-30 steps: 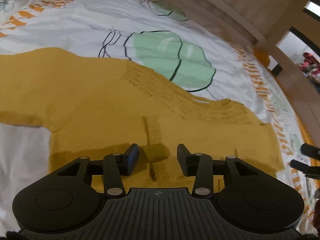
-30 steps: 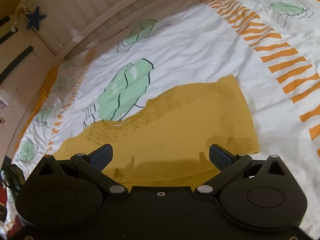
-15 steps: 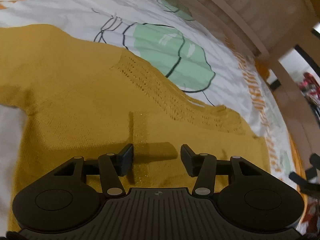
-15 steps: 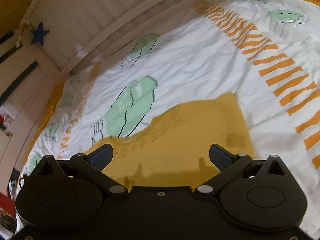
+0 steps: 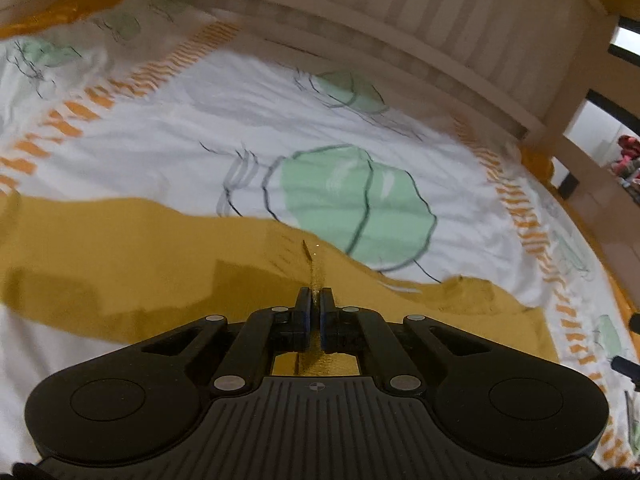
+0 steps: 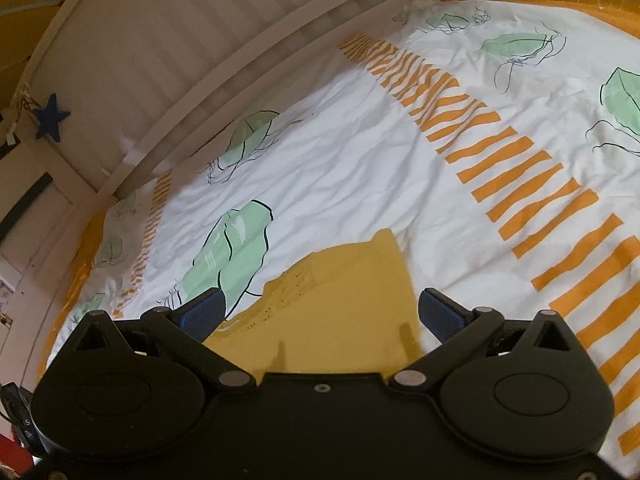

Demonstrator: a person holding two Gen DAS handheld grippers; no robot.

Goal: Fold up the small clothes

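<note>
Left wrist view: left gripper (image 5: pixel 314 300) just snapped closed, pinching a raised ridge of the yellow knit top (image 5: pixel 132 248).
Garment's long axis runs crosswise, stretching away leftwards; right gripper (image 6: pixel 320 312) gapes empty over its far end. White patterned bedspread (image 6: pixel 352 168), slatted bed rail (image 5: pixel 420 16) behind.

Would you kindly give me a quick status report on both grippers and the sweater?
Left gripper just closed, pinching a ridge of the mustard sweater. Right gripper open above it, holding nothing. Sweater on the bedspread; nothing in the way.
</note>
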